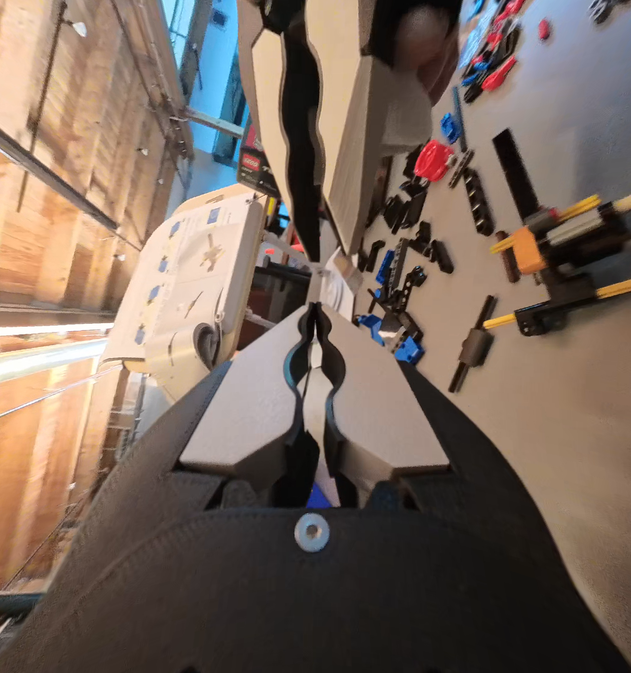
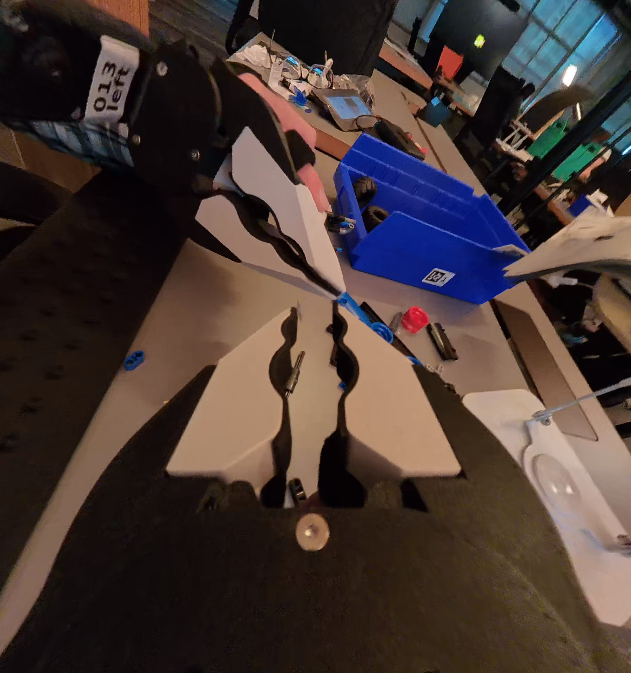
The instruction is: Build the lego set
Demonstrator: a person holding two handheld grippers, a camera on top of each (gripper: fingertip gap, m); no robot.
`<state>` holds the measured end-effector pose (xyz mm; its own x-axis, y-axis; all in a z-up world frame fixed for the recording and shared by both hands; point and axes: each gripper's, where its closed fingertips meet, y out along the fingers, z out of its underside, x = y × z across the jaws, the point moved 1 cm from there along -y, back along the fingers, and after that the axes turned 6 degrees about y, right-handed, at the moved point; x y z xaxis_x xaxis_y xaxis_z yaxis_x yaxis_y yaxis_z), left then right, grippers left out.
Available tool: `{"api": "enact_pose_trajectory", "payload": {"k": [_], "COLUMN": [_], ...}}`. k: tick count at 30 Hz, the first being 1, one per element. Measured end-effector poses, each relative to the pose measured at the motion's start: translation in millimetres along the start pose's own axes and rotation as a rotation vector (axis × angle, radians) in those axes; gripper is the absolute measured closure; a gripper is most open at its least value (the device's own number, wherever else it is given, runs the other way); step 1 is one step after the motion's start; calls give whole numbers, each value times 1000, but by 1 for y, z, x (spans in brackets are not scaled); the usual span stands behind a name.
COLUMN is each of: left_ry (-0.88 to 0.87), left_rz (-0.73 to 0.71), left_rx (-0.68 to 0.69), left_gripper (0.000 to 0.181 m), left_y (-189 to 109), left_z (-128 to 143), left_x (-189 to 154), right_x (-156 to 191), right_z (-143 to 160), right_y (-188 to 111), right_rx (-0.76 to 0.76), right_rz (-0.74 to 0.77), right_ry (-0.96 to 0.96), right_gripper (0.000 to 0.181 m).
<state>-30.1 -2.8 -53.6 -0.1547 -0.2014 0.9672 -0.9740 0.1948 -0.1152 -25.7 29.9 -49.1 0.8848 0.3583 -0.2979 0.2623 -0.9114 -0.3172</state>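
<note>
Right wrist view: the right gripper (image 2: pixel 315 309) stands with its jaws a little apart over the grey table (image 2: pixel 212 291), a small black pin (image 2: pixel 295 375) lying between them. Just beyond, the left gripper (image 2: pixel 337 293) is clenched at its tips, touching a blue lego axle piece (image 2: pixel 365 315). Farther back sit a red piece (image 2: pixel 414 319) and a blue bin (image 2: pixel 434 251) holding black tyres (image 2: pixel 374 216).

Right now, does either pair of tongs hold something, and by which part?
Right tongs open, empty. Left tongs shut; their tips meet one end of a slim blue plastic beam, but a real grip cannot be told.
</note>
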Motion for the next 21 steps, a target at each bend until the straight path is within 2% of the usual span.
{"api": "enact_pose_trajectory", "payload": {"k": [3,5,7,9,12,15,17,21], "left_ry": [14,-31,-207,-426,-637,-642,-634,-549], "left_rz": [-26,28,100,186,385,450,520,569], "left_rx": [29,13,-14,-49,-17,9,11,58], "left_gripper": [181,181,181,181,174,172,172,170], "left_y": [0,1,2,1,1,2,2,8], "left_z": [5,5,8,13,28,39,38,43], "left_x": [1,-6,-9,-8,-26,-42,-57,-78], "right_x": [-3,-6,-8,-11,-11,-5,-4,2], "right_z": [3,-2,-7,-6,9,21,33,49], "right_y": [-1,-3,-5,-6,-3,3,10,24], "right_rx": [28,-6,-22,8,87,128,154,181], "right_rz": [-21,5,58,107,88,14,-42,-147], "right_ry": [135,117,13,-106,-238,-351,-381,-409], "right_gripper": [163,173,181,181,181,181,181,181]}}
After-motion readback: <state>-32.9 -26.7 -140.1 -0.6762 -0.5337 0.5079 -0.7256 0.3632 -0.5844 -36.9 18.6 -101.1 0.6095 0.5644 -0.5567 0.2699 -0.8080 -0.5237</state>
